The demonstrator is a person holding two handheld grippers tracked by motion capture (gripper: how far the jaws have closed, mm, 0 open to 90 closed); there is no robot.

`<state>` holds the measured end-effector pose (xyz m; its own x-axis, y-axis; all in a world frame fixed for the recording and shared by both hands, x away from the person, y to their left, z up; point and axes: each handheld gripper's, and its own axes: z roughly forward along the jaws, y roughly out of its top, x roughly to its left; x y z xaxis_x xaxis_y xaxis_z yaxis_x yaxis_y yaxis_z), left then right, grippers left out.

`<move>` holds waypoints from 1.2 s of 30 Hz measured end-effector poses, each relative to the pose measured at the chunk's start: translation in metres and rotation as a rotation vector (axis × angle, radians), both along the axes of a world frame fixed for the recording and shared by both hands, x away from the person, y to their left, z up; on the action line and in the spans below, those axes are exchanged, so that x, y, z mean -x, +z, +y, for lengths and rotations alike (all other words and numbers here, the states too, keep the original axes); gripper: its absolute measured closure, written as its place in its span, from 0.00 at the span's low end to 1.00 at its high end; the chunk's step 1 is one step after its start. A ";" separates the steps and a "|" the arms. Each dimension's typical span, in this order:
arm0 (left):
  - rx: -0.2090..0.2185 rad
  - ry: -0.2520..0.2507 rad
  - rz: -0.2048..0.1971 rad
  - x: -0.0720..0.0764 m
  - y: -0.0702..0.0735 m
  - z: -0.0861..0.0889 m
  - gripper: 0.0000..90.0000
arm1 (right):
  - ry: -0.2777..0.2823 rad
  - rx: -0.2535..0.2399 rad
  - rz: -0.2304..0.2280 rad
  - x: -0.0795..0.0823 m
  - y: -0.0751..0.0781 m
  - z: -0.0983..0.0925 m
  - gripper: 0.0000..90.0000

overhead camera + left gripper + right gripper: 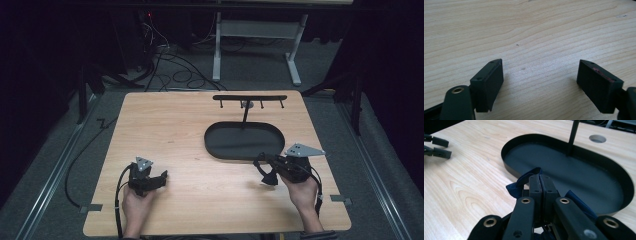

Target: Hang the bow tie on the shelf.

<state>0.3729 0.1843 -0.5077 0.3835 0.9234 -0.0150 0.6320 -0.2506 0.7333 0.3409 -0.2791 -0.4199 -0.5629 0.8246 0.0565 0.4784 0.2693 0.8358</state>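
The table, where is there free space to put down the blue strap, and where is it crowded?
The table is bare between the left gripper and the black oval tray, also along its near edge. The tray floor is free in front of the hook stand. It is crowded where the right gripper holds the blue strap.

Even overhead light falls on the pale wooden table, while the room toward twelve o'clock lies in near darkness. Soft shadows pool beneath the left gripper in its own view. The black tray shows a dull sheen; near jaws at six o'clock blur slightly.
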 end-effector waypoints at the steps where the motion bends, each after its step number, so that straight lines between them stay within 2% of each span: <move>1: 0.000 0.000 0.000 0.000 0.000 0.000 0.24 | 0.000 0.000 -0.004 -0.002 0.001 -0.001 1.00; 20: 0.000 -0.001 0.000 0.000 0.000 0.000 0.24 | -0.015 -0.006 -0.034 -0.020 0.024 -0.002 1.00; 36: 0.000 0.000 0.000 0.000 0.000 0.000 0.24 | -0.033 -0.041 -0.048 -0.035 0.040 -0.005 1.00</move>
<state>0.3729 0.1844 -0.5078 0.3839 0.9233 -0.0153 0.6318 -0.2506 0.7335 0.3763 -0.2840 -0.3800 -0.5383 0.8403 0.0640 0.4454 0.2192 0.8681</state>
